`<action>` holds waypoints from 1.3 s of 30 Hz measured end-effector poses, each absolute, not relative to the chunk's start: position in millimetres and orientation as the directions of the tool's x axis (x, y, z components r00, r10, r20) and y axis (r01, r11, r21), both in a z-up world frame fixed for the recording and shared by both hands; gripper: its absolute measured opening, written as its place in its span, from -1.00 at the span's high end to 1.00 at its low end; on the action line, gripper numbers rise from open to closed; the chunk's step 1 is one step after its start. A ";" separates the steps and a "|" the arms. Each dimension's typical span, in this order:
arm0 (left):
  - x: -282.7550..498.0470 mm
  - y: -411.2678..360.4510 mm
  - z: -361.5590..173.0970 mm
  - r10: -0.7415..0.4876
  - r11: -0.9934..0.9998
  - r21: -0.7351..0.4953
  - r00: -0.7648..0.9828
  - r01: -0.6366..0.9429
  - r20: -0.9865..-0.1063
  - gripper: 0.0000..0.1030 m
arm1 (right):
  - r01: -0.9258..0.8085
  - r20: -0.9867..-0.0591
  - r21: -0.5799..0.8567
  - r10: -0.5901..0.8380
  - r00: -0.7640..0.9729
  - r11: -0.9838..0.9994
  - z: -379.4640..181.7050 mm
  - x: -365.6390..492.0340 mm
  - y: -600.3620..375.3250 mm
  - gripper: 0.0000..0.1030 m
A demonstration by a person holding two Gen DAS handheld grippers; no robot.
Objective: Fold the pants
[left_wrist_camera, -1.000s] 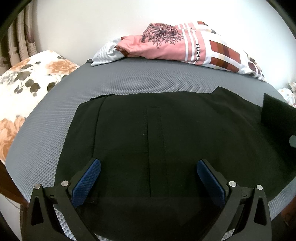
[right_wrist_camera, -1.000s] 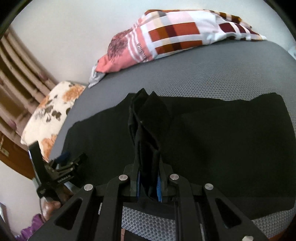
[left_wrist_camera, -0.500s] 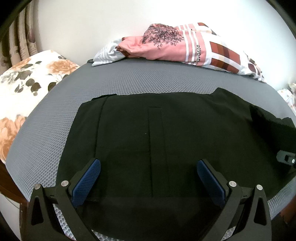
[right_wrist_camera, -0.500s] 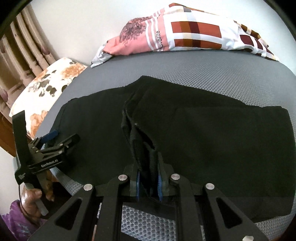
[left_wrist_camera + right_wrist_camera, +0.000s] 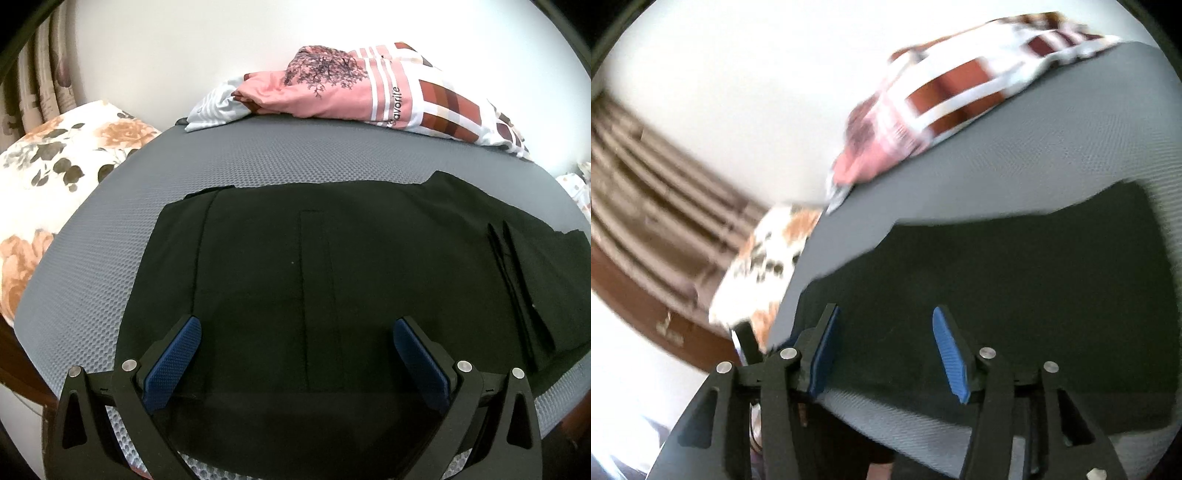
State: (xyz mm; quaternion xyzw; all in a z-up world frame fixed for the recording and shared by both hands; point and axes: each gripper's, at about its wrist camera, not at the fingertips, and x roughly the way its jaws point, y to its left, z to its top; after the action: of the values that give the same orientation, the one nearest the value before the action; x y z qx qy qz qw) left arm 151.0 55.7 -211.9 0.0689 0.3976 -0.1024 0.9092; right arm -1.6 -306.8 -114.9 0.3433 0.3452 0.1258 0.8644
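Lying flat on the grey bed, the black pants are spreading across it, one end folded over at the right. The left gripper is hovering wide open above them; the right gripper is opening, nothing between its jaws.

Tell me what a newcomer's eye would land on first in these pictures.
The black pants dominate, spread flat across the grey mesh mattress, with a folded edge lying at their right end. Behind them, against the white wall, sits a bright pink and checked bundle of cloth. Up close, the left gripper stands open over the pants, while the right gripper is opening with nothing between its blue pads.
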 end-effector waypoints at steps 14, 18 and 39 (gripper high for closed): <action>147.0 52.6 -214.2 -0.118 0.968 0.065 0.667 0.243 -0.736 -1.00 | -0.086 -0.471 0.736 0.599 0.648 0.671 -132.0 -1.5 -274.5 0.05; 146.6 58.5 -211.0 -0.172 0.969 -0.002 0.664 0.248 -0.728 -1.00 | -0.034 -0.557 0.634 0.487 0.672 0.772 -121.5 -3.5 -288.0 0.05; 147.4 -88.6 -180.4 -0.655 0.610 -0.373 0.179 0.699 -0.734 -0.48 | 0.058 -0.501 0.715 0.452 0.738 0.696 -140.7 -42.7 -366.2 0.20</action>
State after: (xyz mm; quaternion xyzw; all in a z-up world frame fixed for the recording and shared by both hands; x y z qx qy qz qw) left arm 147.4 -88.6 -180.4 0.0240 0.4647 -0.4410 0.7675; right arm -42.7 -366.2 -140.7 0.3722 0.3430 0.1152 0.8547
